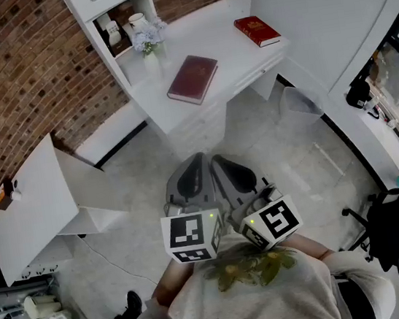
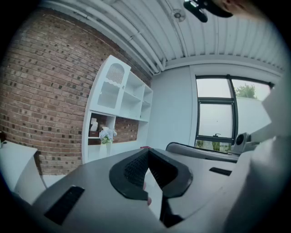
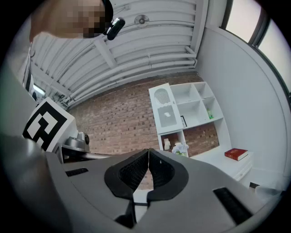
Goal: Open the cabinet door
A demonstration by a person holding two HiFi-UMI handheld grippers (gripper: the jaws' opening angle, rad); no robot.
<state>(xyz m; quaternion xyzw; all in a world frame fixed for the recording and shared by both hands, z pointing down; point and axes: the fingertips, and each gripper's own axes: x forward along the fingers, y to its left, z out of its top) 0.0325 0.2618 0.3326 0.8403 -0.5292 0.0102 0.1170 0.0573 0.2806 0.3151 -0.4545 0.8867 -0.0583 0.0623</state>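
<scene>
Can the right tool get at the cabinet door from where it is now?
Probably not yet. The right tool is shut and held close to the person's body, while the cabinet door sits high on the shelf unit beyond open floor and the desk. Nothing blocks the path; stepping closer should do.

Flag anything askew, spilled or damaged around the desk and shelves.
Nothing spilled or damaged. The dark red book lies at a slant on the white desk, while the red book sits near the wall; the flower vase stands upright.
</scene>
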